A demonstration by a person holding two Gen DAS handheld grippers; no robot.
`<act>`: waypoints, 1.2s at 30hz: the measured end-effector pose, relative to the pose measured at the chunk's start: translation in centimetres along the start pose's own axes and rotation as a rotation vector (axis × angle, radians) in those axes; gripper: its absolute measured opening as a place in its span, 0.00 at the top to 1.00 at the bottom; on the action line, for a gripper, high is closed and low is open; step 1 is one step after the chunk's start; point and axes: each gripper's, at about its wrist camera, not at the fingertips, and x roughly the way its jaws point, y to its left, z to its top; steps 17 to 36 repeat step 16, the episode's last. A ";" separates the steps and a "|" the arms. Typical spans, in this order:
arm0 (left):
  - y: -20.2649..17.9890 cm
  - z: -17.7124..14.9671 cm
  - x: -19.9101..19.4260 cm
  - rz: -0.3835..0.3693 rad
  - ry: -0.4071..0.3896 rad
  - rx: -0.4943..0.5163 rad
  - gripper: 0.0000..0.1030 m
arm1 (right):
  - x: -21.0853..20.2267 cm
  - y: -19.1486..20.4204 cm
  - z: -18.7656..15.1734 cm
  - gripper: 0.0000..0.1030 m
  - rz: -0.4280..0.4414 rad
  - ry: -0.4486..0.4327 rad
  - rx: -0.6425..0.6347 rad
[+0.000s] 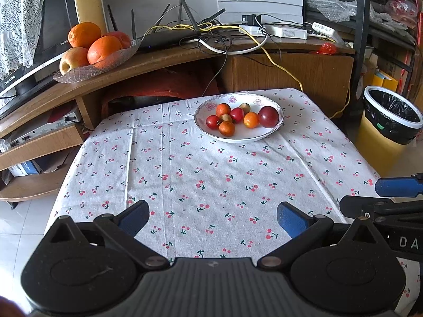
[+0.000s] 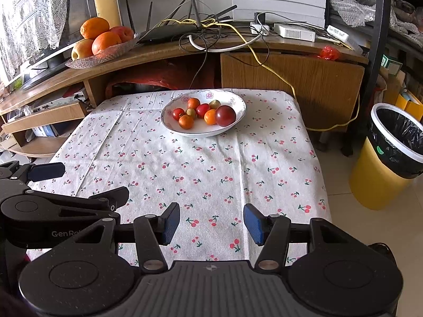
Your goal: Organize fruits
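White floral bowl (image 1: 264, 134) of small red and orange fruits plus one dark plum (image 1: 268, 116) at the far side of a cherry-print tablecloth (image 1: 211, 174), left gripper (image 1: 212, 220) and right gripper (image 2: 211, 223) side by side over the near edge, both with fingers spread apart and empty, glass dish of oranges and apples (image 1: 90, 50) on the wooden shelf behind.

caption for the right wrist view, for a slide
Open right tool hovers over a cherry-print tablecloth, facing a white plate of small fruits.

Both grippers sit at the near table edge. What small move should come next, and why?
Probably advance the right gripper toward the white plate of small fruits. Both it and the left gripper are open and empty, over bare tablecloth, and the plate sits untouched at the far side.
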 end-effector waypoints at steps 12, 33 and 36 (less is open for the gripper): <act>-0.1 -0.1 0.1 0.001 -0.002 0.008 0.00 | 0.0 0.0 0.0 0.51 -0.001 -0.001 0.002; -0.4 -0.2 0.0 0.004 -0.007 0.020 0.00 | 0.1 0.0 -0.2 0.51 -0.001 -0.004 0.006; -0.4 -0.2 0.0 0.004 -0.007 0.020 0.00 | 0.1 0.0 -0.2 0.51 -0.001 -0.004 0.006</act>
